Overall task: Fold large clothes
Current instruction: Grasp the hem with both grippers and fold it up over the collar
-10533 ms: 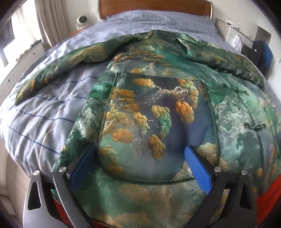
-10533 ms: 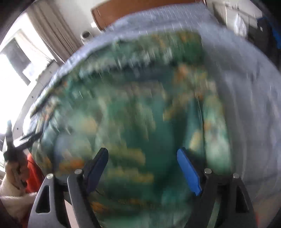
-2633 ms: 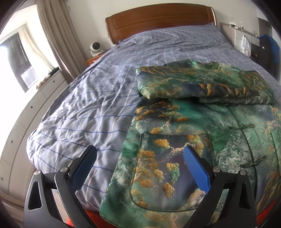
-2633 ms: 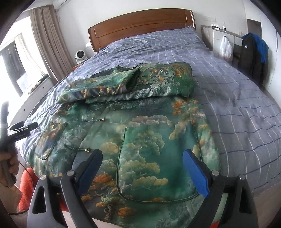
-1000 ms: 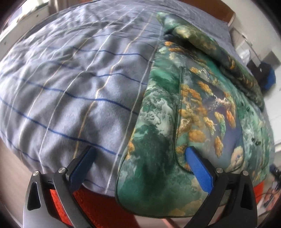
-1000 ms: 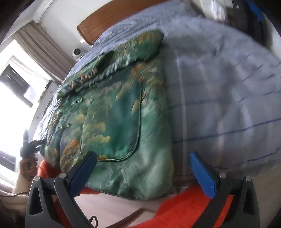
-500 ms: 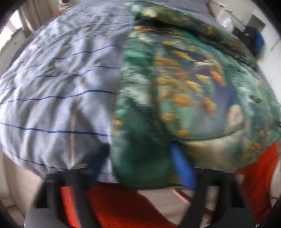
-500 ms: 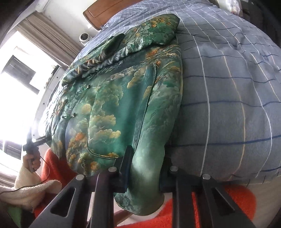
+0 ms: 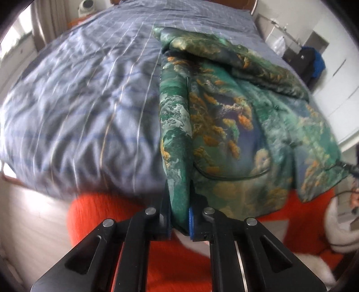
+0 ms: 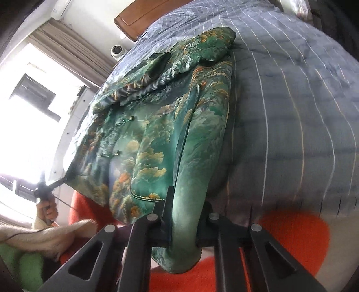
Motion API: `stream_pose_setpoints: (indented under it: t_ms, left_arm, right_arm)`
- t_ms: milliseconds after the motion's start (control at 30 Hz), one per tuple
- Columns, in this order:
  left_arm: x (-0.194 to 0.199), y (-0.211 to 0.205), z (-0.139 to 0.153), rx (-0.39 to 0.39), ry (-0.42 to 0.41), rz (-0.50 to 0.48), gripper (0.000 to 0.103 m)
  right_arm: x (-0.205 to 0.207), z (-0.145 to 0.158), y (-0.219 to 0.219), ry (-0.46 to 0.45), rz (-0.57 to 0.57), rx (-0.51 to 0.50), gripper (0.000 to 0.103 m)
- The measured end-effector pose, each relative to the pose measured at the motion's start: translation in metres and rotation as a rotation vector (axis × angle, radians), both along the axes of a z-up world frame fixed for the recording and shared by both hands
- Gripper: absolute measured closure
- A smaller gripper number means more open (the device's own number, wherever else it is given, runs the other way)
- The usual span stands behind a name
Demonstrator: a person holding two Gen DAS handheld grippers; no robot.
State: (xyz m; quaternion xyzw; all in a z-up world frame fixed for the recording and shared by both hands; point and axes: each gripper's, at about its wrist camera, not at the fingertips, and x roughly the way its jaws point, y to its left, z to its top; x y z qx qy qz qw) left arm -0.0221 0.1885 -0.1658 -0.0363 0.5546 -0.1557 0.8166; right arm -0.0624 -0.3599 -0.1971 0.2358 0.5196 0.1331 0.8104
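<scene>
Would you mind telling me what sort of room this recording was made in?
Most likely a bedroom: a bed with a checked blue-grey cover, a wooden headboard and a curtained window. The green jacket lies on the bed.

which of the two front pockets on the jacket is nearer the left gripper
The pocket with orange clusters on a dark blue ground, just right of the hem edge that the left gripper clamps. The other pocket lies across the button line, at the jacket's far side.
</scene>
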Motion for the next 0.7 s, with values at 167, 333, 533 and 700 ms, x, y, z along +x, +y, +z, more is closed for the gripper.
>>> stream_pose_setpoints:
  t_ms: [167,333,533,700]
  left_arm:
    - [-0.005,0.025,0.041,-0.256,-0.001,0.074,0.095]
    - [0.078,0.009,0.117,-0.342,-0.166,0.041,0.096]
    - [0.243,-0.042,0.132,-0.224,-0.212,0.076,0.097]
    - [0.376,-0.084,0.061,-0.049,-0.1,0.217,0.092]
  right_arm:
    - [-0.027,0.011,-0.021,0.004,-0.054,0.235,0.09]
    - [0.026,0.054,-0.047,-0.137,-0.095,0.427,0.091]
    - [0.193,0.099,-0.057,-0.239,-0.158,0.405,0.091]
    - [0.321,0.048,-0.077,-0.127,-0.345,0.326,0.091]
